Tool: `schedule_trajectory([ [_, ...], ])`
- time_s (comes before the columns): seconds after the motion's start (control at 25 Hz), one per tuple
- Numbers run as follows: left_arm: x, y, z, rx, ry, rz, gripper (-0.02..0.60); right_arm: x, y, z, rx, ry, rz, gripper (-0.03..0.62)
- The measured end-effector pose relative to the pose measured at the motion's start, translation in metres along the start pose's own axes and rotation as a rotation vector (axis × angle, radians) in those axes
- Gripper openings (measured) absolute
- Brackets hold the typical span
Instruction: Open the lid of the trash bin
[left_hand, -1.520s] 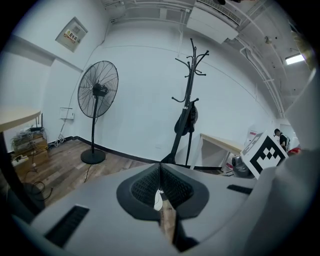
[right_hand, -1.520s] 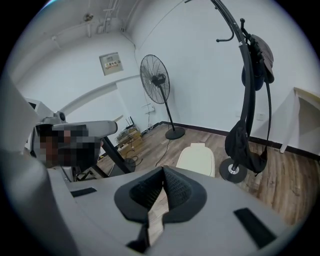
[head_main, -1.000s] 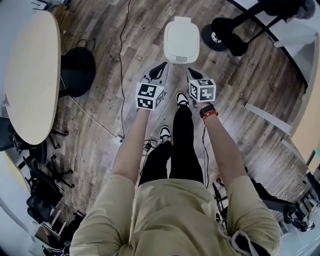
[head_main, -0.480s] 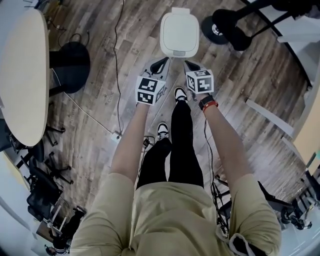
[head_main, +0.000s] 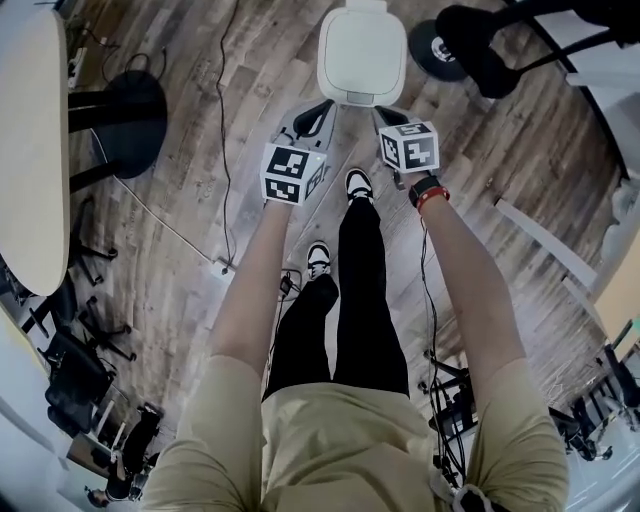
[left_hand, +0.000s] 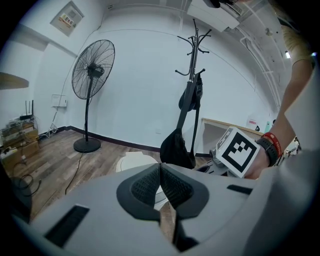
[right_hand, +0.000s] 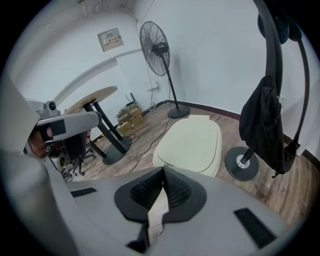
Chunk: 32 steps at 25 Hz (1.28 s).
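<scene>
**Approach to the trash bin, both tools.** The trash bin (head_main: 361, 70) stands on the wooden floor (head_main: 200, 150) directly ahead of the person, with its lid (head_main: 362, 45) down and flat. The lid's long axis runs straight away from the person. A small tab (head_main: 365, 6) projects at the far end and is probably the hinge side, so the near edge is judged the one to raise. In the head view the left tool (head_main: 322, 108) and right tool (head_main: 384, 114) flank that near edge, one toward each near corner, with tips aimed forward. No view shows either tool touching the bin. Each tool has its pads pressed together at the tips and carries nothing. In the right gripper view the lid lies ahead of and below the closed jaws, almost centred and in full sight. In the left gripper view the bin sits low and slightly left of the tips, largely hidden behind the tool's own body. The right tool is therefore judged the better aligned. The coming move turns on travelling forward and downward to meet the lid's near edge.
</scene>
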<state>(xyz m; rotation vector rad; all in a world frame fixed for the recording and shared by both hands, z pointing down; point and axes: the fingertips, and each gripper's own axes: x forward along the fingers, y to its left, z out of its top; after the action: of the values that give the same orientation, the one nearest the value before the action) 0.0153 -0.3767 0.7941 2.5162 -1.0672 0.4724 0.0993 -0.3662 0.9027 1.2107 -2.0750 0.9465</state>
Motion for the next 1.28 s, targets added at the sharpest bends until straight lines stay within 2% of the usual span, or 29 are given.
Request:
schedule_trajectory([
  [0.24,0.012,-0.001,-0.033,0.002,0.033,-0.022,0.021,0.028,-0.013,-0.018,-0.007,0.019,0.011,0.002],
  [0.44,0.012,0.002,-0.056,-0.019,0.059,-0.005,0.021,0.039,-0.015,-0.023,0.002,0.017,0.021,0.002],
  [0.6,0.019,0.01,-0.058,-0.041,0.043,0.017,0.021,0.048,-0.016,-0.026,-0.001,0.011,0.034,0.002],
  [1.28,0.058,0.025,-0.075,-0.044,0.035,-0.012,0.021,0.092,-0.033,-0.042,-0.007,0.056,0.033,0.002],
])
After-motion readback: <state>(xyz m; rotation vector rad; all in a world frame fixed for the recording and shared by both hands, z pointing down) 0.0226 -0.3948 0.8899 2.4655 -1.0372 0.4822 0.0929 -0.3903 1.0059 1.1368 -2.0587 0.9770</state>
